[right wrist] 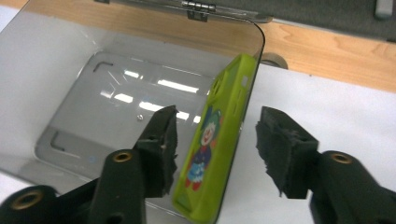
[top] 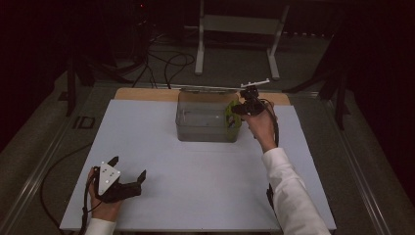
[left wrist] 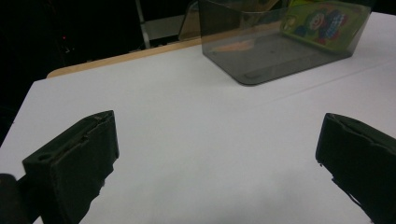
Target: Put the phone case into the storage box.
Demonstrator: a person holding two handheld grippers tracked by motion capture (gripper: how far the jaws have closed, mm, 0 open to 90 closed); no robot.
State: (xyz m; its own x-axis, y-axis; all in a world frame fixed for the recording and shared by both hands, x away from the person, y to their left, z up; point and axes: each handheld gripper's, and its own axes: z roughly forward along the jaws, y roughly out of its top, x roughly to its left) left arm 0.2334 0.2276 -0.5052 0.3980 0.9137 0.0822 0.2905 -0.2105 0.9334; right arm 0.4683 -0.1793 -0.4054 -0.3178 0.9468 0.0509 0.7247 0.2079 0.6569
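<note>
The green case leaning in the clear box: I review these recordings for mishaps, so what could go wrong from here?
1. The green case stands on edge against the box wall, and the right gripper looks open around it; it may tip or slide flat.
2. One jaw is inside the box, one outside; closing could pinch the wall with the case.
3. The lid stands open at the back; a knock could drop it.

The high view is dim, and the room falls to black from nine through three o'clock. In the right gripper view, overhead lights glare as white streaks on the clear box (right wrist: pixel 116 116). In the left gripper view, the near jaws are soft.
</note>
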